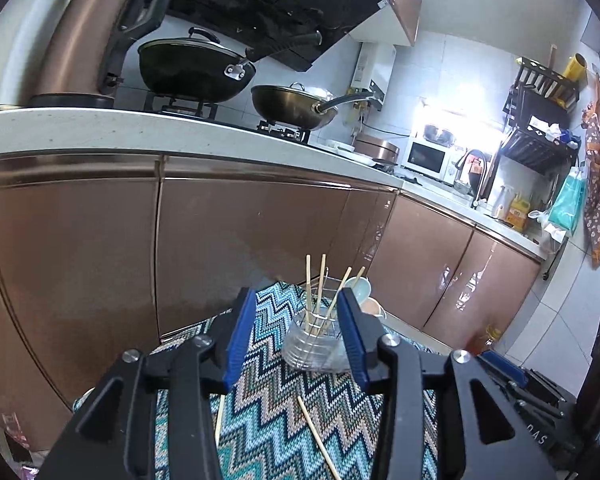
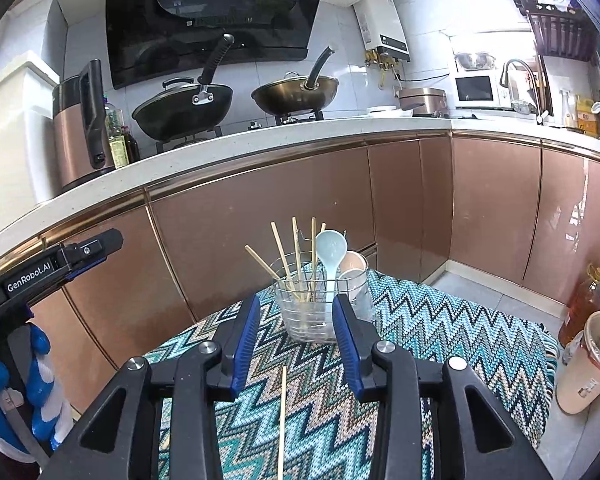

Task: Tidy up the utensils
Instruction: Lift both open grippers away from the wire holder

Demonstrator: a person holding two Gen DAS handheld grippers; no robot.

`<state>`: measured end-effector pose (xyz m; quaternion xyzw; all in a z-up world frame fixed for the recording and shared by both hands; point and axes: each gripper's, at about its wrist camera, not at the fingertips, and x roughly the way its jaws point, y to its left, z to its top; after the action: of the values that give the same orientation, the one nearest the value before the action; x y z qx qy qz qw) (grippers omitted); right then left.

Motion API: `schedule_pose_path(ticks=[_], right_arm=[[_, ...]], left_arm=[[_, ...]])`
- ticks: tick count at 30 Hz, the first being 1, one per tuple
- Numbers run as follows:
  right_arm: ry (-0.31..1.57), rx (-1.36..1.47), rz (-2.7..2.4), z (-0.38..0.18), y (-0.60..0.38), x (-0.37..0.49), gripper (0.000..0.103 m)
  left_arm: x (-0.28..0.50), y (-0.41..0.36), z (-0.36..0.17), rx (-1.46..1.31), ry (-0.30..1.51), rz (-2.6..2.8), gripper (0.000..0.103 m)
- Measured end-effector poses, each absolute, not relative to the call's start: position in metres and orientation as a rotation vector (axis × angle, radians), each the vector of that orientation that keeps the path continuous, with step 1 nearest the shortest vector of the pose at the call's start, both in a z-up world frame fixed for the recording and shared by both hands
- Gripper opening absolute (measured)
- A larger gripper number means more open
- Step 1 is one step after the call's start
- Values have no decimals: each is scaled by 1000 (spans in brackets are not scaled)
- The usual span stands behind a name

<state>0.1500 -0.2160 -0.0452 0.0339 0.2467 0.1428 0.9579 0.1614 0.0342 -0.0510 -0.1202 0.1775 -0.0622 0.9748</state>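
A clear plastic holder (image 1: 314, 340) (image 2: 308, 312) stands on a zigzag knitted cloth (image 1: 284, 420) (image 2: 440, 332), with several wooden chopsticks (image 1: 320, 288) (image 2: 296, 252) upright in it. A pale blue spoon (image 2: 331, 246) leans in a wire section at the holder's far side. My left gripper (image 1: 296, 296) is open just short of the holder, nothing between its blue pads. My right gripper (image 2: 296, 300) is open too, its tips near the holder's base. A loose chopstick (image 2: 282, 420) lies on the cloth under it. Two loose chopsticks (image 1: 318, 436) (image 1: 219, 412) show under the left gripper.
Brown cabinet doors (image 2: 280, 208) rise right behind the cloth, under a white counter (image 2: 260, 140) with two woks. On the floor to the right stand an oil bottle (image 2: 584, 304) and a lined bin (image 2: 592, 364). The left gripper's body (image 2: 60, 264) reaches in from the left.
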Motion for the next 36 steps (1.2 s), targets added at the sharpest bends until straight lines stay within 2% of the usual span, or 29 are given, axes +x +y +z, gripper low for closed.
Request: schedule_pose_path(ticks=[13,23,29,36], right_arm=[[429,35,312,-15,-205,109,39],[432,27,314,-16,-207,115,41],[512,36,327,-40,-206,140,41],[769,17,384,-92,-194,200,41]], left_arm=[[121,51,-34,-245,327,-120,40],[138,80,-58,-286,413,-70,40],[171,91,-84,-280,524,-46,41],[241,93,-141,-259,854,-97,40]])
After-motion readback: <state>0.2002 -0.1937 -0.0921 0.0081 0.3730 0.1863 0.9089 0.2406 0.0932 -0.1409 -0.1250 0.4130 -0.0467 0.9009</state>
